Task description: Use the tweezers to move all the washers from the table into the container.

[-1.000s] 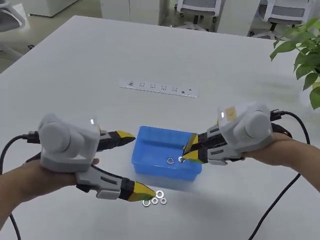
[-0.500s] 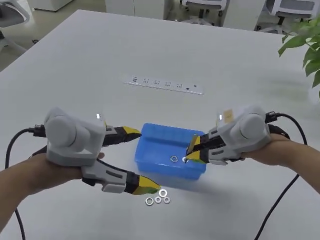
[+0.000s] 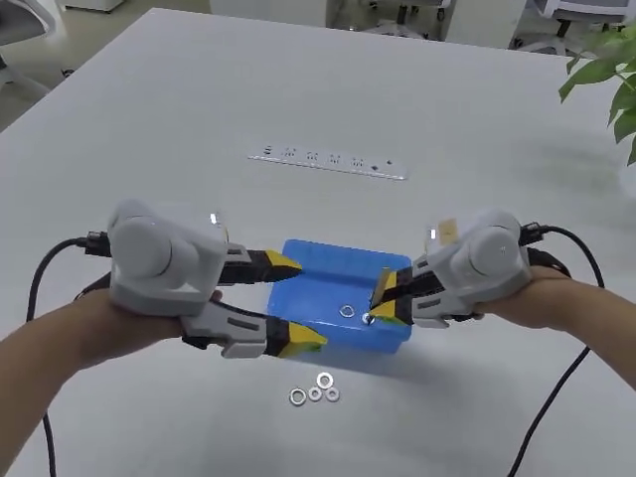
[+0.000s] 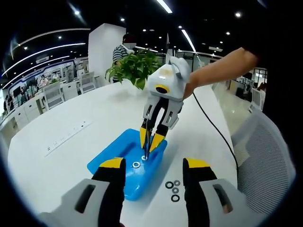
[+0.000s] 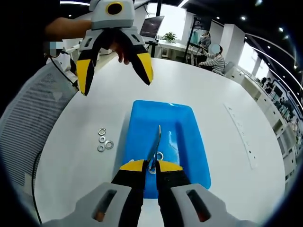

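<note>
Left gripper (image 3: pixel 310 303): jaws wide apart, empty, held at the container's near-left corner, likely keeping clear. Four washers (image 3: pixel 315 391) lie on the desk (image 3: pixel 199 119) just before the blue container (image 3: pixel 328 273). Right gripper (image 3: pixel 382 304) clamps the tweezers (image 5: pixel 156 139), tips down inside the container, presumably for a drop.

The washers (image 3: pixel 315 395) are shiny metal, the container (image 3: pixel 318 278) glossy blue plastic, the desk (image 3: pixel 199 119) smooth matt white, the tweezers (image 5: pixel 156 142) thin bright metal.
</note>
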Available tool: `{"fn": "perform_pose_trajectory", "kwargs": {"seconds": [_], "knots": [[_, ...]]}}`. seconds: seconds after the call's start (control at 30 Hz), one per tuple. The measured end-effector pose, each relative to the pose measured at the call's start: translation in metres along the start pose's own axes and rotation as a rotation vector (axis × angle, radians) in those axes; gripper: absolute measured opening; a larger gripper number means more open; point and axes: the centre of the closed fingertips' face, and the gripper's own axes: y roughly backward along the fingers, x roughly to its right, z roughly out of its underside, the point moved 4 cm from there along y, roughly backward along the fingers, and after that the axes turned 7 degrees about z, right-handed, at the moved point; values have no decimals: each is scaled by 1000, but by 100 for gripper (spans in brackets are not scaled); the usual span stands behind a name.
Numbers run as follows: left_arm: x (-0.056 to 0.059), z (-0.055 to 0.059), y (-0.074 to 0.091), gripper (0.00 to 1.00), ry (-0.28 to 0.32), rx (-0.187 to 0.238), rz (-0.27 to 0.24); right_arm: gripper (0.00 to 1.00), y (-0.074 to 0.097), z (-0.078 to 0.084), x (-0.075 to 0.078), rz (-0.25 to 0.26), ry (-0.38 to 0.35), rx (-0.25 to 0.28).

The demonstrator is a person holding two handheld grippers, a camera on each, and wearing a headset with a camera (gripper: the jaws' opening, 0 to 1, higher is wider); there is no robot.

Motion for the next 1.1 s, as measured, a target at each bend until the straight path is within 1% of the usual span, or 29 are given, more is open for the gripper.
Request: {"fn": "perform_pose_trajectory", "kwargs": {"seconds": [0.1, 0.17, 0.27, 0.4, 0.47, 0.6, 0.77, 0.9, 0.93, 1.1], "knots": [[-3, -1, -5, 49, -10, -11, -6, 9, -1, 0, 0, -2, -2, 1], [-4, -3, -8, 48, -17, -14, -8, 9, -1, 0, -1, -6, -3, -1], [-7, -9, -15, 39, -35, -15, -3, 10, -3, 1, -1, -8, -4, -3], [-12, -15, -22, 33, -51, -12, -4, 10, -4, 2, -2, -8, -8, -1], [-15, -16, -26, 29, -61, -23, -9, 10, -4, 2, -2, -8, -13, 2], [-18, -21, -34, 25, -71, -24, -6, 10, -4, 2, -2, -9, -14, 3], [-19, -25, -43, 23, -80, -31, 7, 10, -4, 1, -2, -9, -14, 5], [-21, -28, -50, 21, -103, -33, 17, 10, -4, 1, -2, -9, -10, 5], [-21, -29, -52, 20, -124, -34, 20, 10, -4, 2, -2, -9, -9, 5], [-20, -32, -61, 16, -150, -40, 50, 10, -3, 2, -3, -7, -6, 4]]}}
